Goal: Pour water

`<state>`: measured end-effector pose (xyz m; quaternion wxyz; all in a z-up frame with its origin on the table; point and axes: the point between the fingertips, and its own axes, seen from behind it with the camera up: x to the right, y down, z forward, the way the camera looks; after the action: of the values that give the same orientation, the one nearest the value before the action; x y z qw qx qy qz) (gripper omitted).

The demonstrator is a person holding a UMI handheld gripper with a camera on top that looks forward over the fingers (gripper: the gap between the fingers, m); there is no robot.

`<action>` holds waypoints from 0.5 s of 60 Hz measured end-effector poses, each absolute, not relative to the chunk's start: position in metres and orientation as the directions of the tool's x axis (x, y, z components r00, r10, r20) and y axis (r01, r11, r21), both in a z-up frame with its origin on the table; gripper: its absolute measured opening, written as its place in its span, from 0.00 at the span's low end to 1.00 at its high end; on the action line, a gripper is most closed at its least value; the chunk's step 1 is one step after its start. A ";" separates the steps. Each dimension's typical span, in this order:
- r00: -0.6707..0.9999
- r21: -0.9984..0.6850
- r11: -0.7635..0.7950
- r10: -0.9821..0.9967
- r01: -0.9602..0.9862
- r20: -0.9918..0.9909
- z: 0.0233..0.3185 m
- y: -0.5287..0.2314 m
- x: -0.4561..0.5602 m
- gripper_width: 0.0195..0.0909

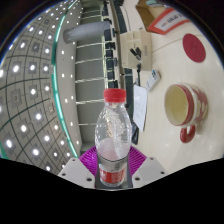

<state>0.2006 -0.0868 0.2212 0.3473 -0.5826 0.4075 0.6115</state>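
1. Clear plastic, red-capped: water bottle (112, 135) held upright between the fingers of the gripper (111, 167), purple pads (93, 160) pressing on its lower body at both sides, jaws narrowed to the bottle's width.
2. Lifted off the pale table (160, 110), cap apparently on; must come off before any water flows.
3. To the right and slightly farther: red-and-cream mug (184, 104), mouth open and upright, well apart from the bottle. Likely the target.
4. Beyond the bottle: sheets of paper (139, 100) on the table; farther still, a red disc (194, 43), a cardboard box (155, 15) and a row of chairs (95, 60).
5. For a clean pour: carry the bottle right until its neck sits over the mug's rim, keep the grip low and firm, then tilt slowly toward the mug.
6. Risk: thin plastic squeezed too hard buckles and spurts; tilted too far from the rim, spills onto the paper.
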 end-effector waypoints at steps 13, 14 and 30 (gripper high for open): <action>0.693 -0.704 -0.272 0.150 -0.657 -0.705 0.282 -0.071 0.285 0.24; 0.733 -0.744 -0.253 0.155 -0.618 -0.662 0.285 -0.070 0.292 0.24; 0.994 -0.984 -0.157 0.064 -0.082 -0.093 0.242 -0.060 0.402 0.24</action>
<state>0.4024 -0.0601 0.2422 0.6491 -0.7586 0.0061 0.0562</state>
